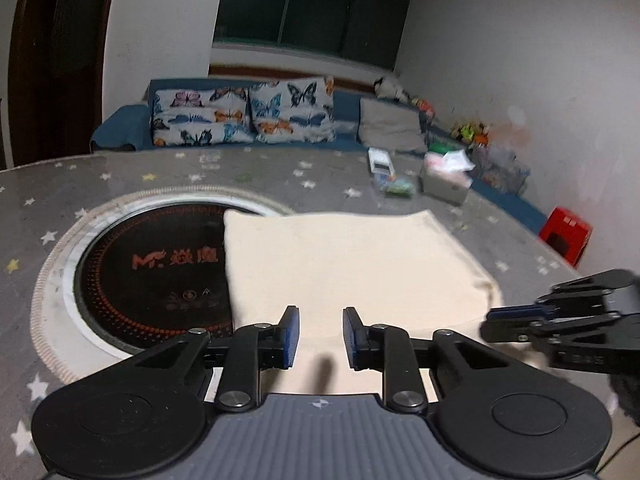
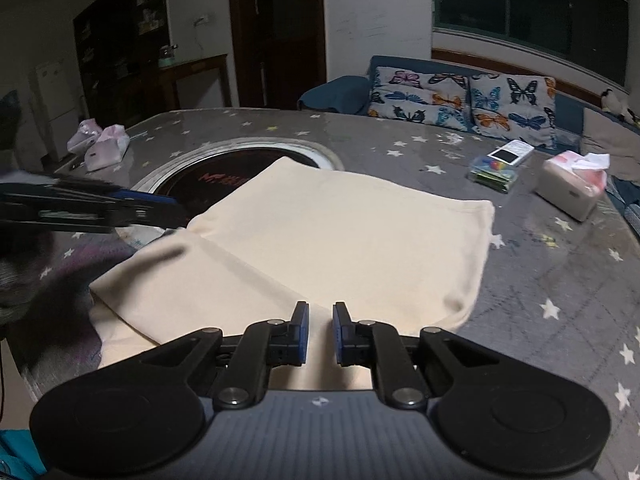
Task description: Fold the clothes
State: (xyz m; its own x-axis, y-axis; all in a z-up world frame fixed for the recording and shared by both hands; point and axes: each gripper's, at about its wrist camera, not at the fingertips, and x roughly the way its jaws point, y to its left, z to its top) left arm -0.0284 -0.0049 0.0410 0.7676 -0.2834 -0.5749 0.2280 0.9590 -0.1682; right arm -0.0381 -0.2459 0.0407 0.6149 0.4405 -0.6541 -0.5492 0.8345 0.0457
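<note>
A cream garment [image 1: 352,268] lies folded flat on the grey star-patterned table [image 1: 120,176]; its far left corner overlaps a round black cooktop [image 1: 160,268]. It also shows in the right wrist view [image 2: 340,240], with an upper layer folded over a lower one. My left gripper [image 1: 321,336] is open and empty, just above the garment's near edge; it shows from the side at the left of the right wrist view [image 2: 168,208]. My right gripper [image 2: 321,332] is open a little and empty over the near edge; it shows at the right of the left wrist view [image 1: 490,320].
A tissue box [image 2: 572,188], a white device [image 2: 510,154] and small packets [image 2: 494,172] lie at the far right of the table. Pink-white bags [image 2: 100,146] sit at the far left. A blue sofa with butterfly cushions [image 2: 460,100] stands behind. A red stool [image 1: 566,236] stands beyond the table's right edge.
</note>
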